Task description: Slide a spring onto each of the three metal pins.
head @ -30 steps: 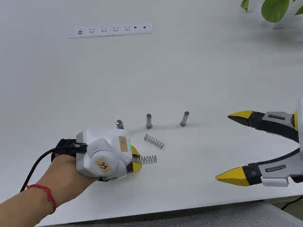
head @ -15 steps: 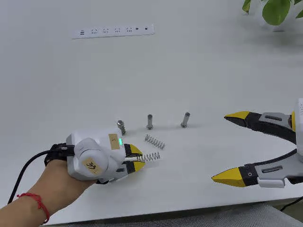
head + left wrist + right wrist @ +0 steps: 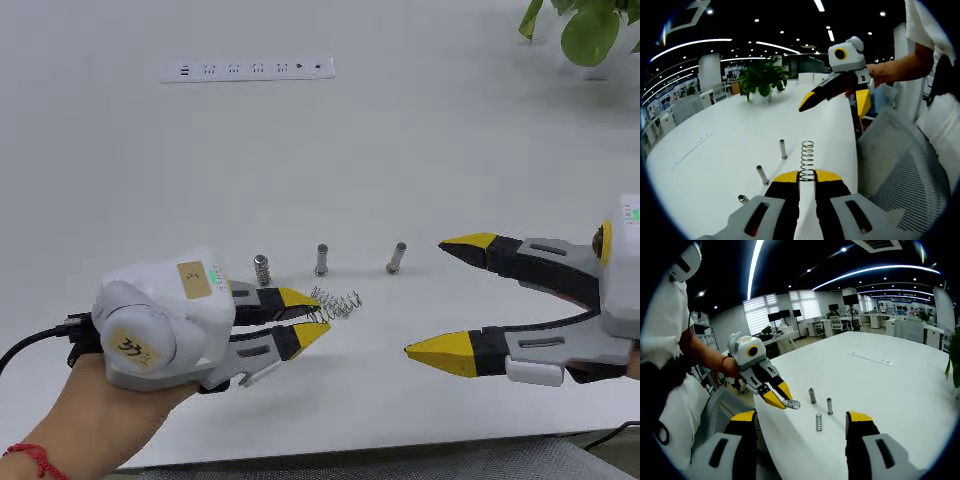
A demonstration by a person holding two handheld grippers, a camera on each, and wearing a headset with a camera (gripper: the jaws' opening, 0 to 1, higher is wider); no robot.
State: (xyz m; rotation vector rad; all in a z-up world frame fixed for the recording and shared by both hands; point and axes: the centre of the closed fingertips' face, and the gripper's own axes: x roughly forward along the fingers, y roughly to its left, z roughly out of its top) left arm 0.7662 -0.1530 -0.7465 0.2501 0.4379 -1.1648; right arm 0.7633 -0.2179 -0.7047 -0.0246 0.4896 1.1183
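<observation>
Wire spring gripped by one end, just short of the pins.

The spring is judged light and springy. It could easily be bent or flicked away if squeezed mid-length, so it is best taken near one end, with the far end left free for a pin. It is held that way now: the left gripper is closed narrowly on its near coils, and the rest projects forward past the jaws. Three pins are set in a row just beyond. The left pin is seen to carry a spring already, while the other two look bare. A second spring is seen lying on the table near them. The right gripper is spread wide, and nothing is held in it.
</observation>
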